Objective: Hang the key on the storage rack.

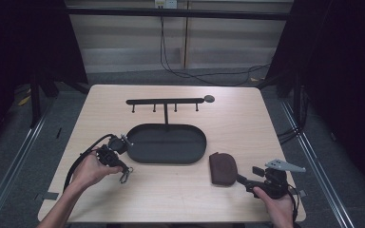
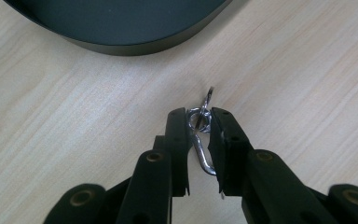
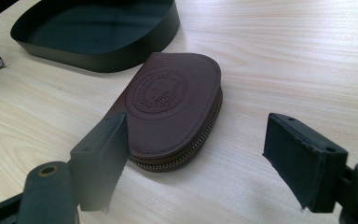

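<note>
At the left of the light wooden table [image 1: 171,190], just in front of the black oval tray [image 1: 166,143], the left gripper [image 2: 200,122] had its jaws closed around a small metal key ring with a snap clip [image 2: 202,140]. The ring stood between the pads while the clip lay flat on the wood under them; in the high view the same clip [image 1: 126,174] lay beside the person's left hand [image 1: 89,171]. The jaws looked clenched on the ring, though the hold was thin and near the tips.

Behind the tray rose a black rack with four small hooks [image 1: 165,101], which seemed the likely place for the ring.

To the right of the tray lay a brown leather zip pouch [image 3: 172,109], flat and untouched. The right gripper [image 3: 205,154] sat low before it with its jaws spread wide, one pad near the pouch's edge, grasping nothing.

As I judged it, the risk lay at the left: the ring was slim and smooth, so it could twist or slide out of the pads on lifting, and the hanging clip could swing and catch the tray's wall.

The pouch bore a round embossed emblem with lettering around it; the words were too small and soft to read.
</note>
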Motion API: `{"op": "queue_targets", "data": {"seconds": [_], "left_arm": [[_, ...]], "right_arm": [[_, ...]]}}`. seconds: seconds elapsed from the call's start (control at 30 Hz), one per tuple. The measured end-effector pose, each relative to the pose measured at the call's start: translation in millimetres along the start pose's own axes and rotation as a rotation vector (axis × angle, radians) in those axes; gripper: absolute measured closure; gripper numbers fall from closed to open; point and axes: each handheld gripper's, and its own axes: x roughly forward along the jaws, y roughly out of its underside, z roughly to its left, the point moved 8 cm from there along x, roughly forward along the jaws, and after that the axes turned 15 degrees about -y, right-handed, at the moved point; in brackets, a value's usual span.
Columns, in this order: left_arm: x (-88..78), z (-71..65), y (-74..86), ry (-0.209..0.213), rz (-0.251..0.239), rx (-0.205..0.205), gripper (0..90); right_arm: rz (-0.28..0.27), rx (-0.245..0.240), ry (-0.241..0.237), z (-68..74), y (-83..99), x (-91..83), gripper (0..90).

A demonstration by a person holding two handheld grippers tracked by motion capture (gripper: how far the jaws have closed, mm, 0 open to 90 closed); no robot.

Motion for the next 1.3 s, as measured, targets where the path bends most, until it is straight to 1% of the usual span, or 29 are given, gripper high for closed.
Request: {"op": "queue_targets", "data": {"seconds": [0.13,0.17,0.2,0.27,0.33,0.4,0.43,0.5,0.53,0.57,0.63,0.7,0.77,0.83,0.87,0.9,0.97,1.0,1.03,1.07,1.1,1.13,1.2,1.3], "left_arm": [[1.9,0.1,0.3,0.003,0.016,0.012,79.8],[2.7,-0.6,0.0,0.005,0.016,0.007,80.5],[3.7,-0.2,0.1,-0.005,0.021,0.011,80.8],[4.4,0.8,0.1,-0.006,0.029,0.018,81.2],[5.8,1.9,-0.4,-0.012,0.035,0.012,81.4],[7.3,2.0,-1.6,-0.003,0.035,0.016,81.9],[7.4,2.6,-1.9,-0.006,0.037,0.025,82.0],[8.9,1.0,-2.3,-0.001,0.042,0.031,82.7],[9.3,0.0,-2.5,-0.001,0.042,0.030,83.9],[9.2,0.0,-2.4,-0.002,0.046,0.037,86.2],[8.4,-0.8,-2.5,0.004,0.050,0.047,87.6],[7.4,-2.8,-2.8,0.016,0.049,0.050,89.2],[7.2,-3.9,-3.0,0.010,0.056,0.050,89.3],[7.0,-4.7,-3.2,0.015,0.062,0.055,89.4],[6.6,-5.4,-3.6,0.017,0.067,0.051,89.4],[5.5,-6.1,-4.3,0.006,0.078,0.047,89.4],[2.8,-6.1,-4.9,0.010,0.082,0.055,89.4],[0.8,-7.5,-5.1,0.018,0.079,0.044,89.4],[-0.9,-7.4,-5.4,0.027,0.075,0.049,89.4],[-2.9,-6.6,-6.0,0.025,0.070,0.044,89.4],[-5.5,-5.0,-7.2,0.028,0.064,0.050,89.4],[-7.2,-4.6,-8.8,0.031,0.056,0.039,89.4],[-11.3,-2.4,-11.0,0.028,0.054,0.045,89.4],[-15.8,-2.2,-12.9,0.033,0.045,0.043,89.4]], "right_arm": [[0.007,0.003,-0.001,-0.1,0.7,1.0,21.8],[0.009,0.004,-0.003,0.0,0.9,1.4,21.6],[0.015,0.005,-0.008,0.3,1.5,1.9,21.4],[0.031,0.005,-0.010,0.5,3.1,3.9,20.8],[0.040,0.003,-0.014,1.2,3.7,5.1,20.8],[0.046,-0.001,-0.014,1.1,4.0,6.0,20.8],[0.046,0.001,-0.016,1.2,4.1,6.3,20.8],[0.046,0.002,-0.017,1.2,4.1,6.2,20.8],[0.046,0.002,-0.016,1.0,4.2,6.2,20.7],[0.047,0.001,-0.017,0.8,4.3,6.2,20.7],[0.049,0.002,-0.017,0.6,4.5,6.3,20.7],[0.050,0.004,-0.017,0.9,4.7,6.4,20.6],[0.050,0.004,-0.016,0.9,4.8,6.4,20.7],[0.050,0.003,-0.016,0.8,4.8,6.4,20.6],[0.051,0.003,-0.017,0.9,4.9,6.4,20.6],[0.050,0.002,-0.017,0.9,4.8,6.3,20.6],[0.050,0.002,-0.016,1.0,4.9,6.1,20.6],[0.049,0.002,-0.016,0.9,4.8,6.1,20.6],[0.049,0.002,-0.016,0.8,4.8,6.2,20.6],[0.050,0.003,-0.016,0.8,4.8,6.2,20.6],[0.051,0.002,-0.016,0.6,4.8,6.4,20.6],[0.051,0.003,-0.015,0.4,4.8,6.7,20.5],[0.054,0.003,-0.016,0.4,4.9,7.0,20.5],[0.051,0.006,-0.014,0.2,5.1,6.1,20.5]]}}
